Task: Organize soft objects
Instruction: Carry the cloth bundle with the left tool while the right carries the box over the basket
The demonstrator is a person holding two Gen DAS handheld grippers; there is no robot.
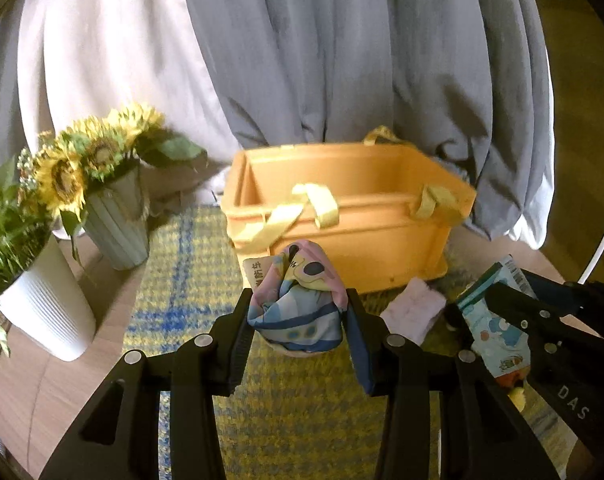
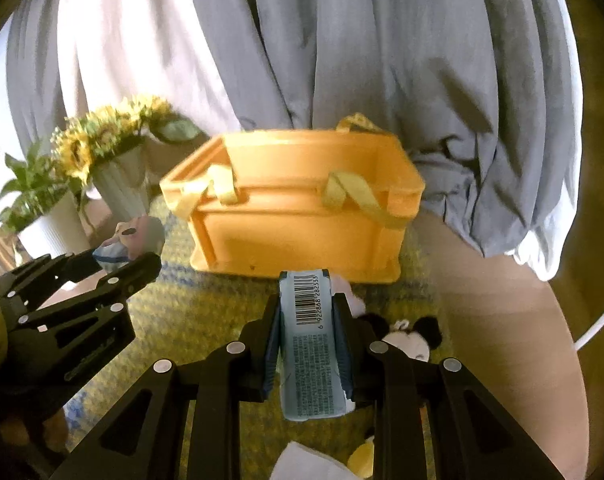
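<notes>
My left gripper [image 1: 298, 300] is shut on a bunched cartoon-print cloth [image 1: 298, 296] in pink and blue, held above the mat in front of the orange storage box [image 1: 342, 220]. My right gripper [image 2: 307, 304] is shut on a light-blue tissue pack [image 2: 308, 340] with a barcode, just in front of the same box [image 2: 294, 216]. The box is open and looks empty, with yellow strap handles. The right gripper with the pack also shows in the left wrist view [image 1: 498, 328]. The left gripper with the cloth shows in the right wrist view [image 2: 118, 256].
A yellow-and-blue woven mat [image 1: 182, 280] lies on a round wooden table [image 2: 502, 300]. A small pink cloth [image 1: 412, 312] and a black-eared plush toy [image 2: 406, 336] lie on the mat. Sunflower vase [image 1: 118, 220] and white plant pot [image 1: 46, 312] stand left. Grey curtains hang behind.
</notes>
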